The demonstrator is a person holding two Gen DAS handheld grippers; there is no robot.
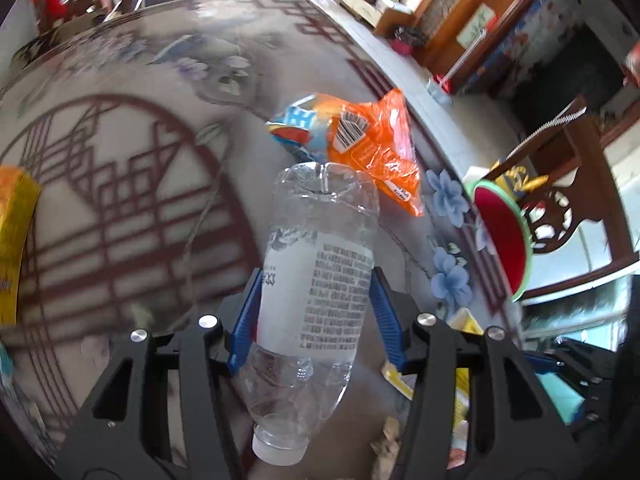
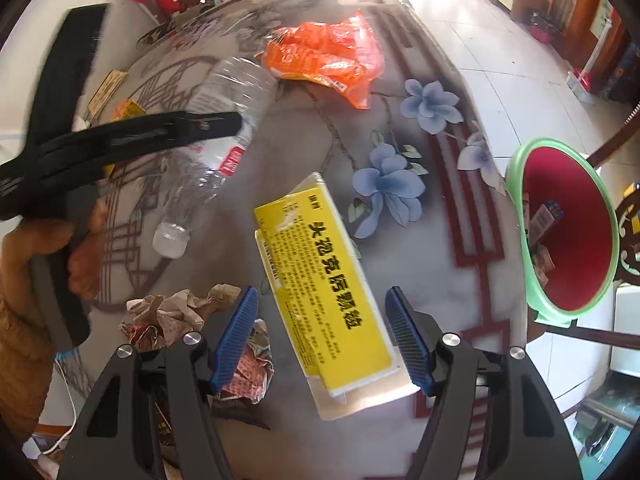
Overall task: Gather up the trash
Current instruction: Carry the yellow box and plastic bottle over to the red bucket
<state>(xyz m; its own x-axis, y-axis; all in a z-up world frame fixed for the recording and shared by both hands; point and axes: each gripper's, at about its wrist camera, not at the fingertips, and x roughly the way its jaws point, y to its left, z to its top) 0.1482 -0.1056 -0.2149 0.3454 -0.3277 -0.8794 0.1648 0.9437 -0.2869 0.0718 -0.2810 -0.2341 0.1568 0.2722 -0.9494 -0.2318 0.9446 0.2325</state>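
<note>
My left gripper [image 1: 316, 280] is shut on a clear crushed plastic bottle [image 1: 316, 280], cap toward the camera, held above the patterned table [image 1: 120, 200]. The bottle also shows in the right wrist view [image 2: 216, 136], with the left gripper [image 2: 236, 120] around it. My right gripper [image 2: 322, 300] is open, its blue pads either side of a yellow medicine box [image 2: 328, 280] lying on the table. An orange wrapper [image 1: 376, 148] lies beyond the bottle; it also shows in the right wrist view [image 2: 328, 56]. A green bin with red inside [image 2: 568, 232] stands off the table's right edge.
Crumpled paper [image 2: 176, 312] lies left of the right gripper. A yellow packet [image 1: 16, 240] sits at the table's left. The bin [image 1: 504, 236] holds small boxes. Wooden chairs [image 1: 560, 184] and cabinets stand beyond the table edge.
</note>
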